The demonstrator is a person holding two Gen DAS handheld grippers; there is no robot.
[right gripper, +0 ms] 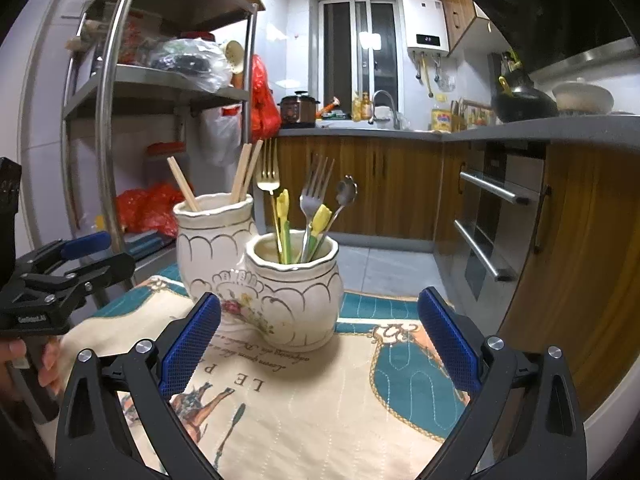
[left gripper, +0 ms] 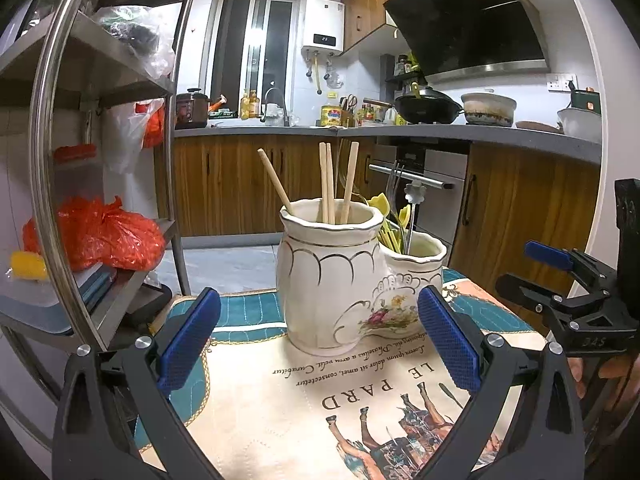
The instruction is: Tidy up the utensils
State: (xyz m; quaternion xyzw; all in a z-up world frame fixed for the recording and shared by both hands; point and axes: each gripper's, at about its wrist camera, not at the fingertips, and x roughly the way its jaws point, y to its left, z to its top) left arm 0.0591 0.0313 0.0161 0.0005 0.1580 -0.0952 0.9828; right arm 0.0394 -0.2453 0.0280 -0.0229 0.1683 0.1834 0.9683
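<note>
Chopsticks [left gripper: 329,184] upright in holder [left gripper: 328,276] (tips down) | left gripper [left gripper: 320,344] agape | right gripper [right gripper: 320,344] agape

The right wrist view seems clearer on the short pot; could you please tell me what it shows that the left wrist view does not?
Only the right wrist view shows the short pot's contents plainly: a gold fork, a silver fork, a spoon. Only the left wrist view shows the right claw, open, from the side. Both share the tall pot holding chopsticks on the printed cloth.
</note>
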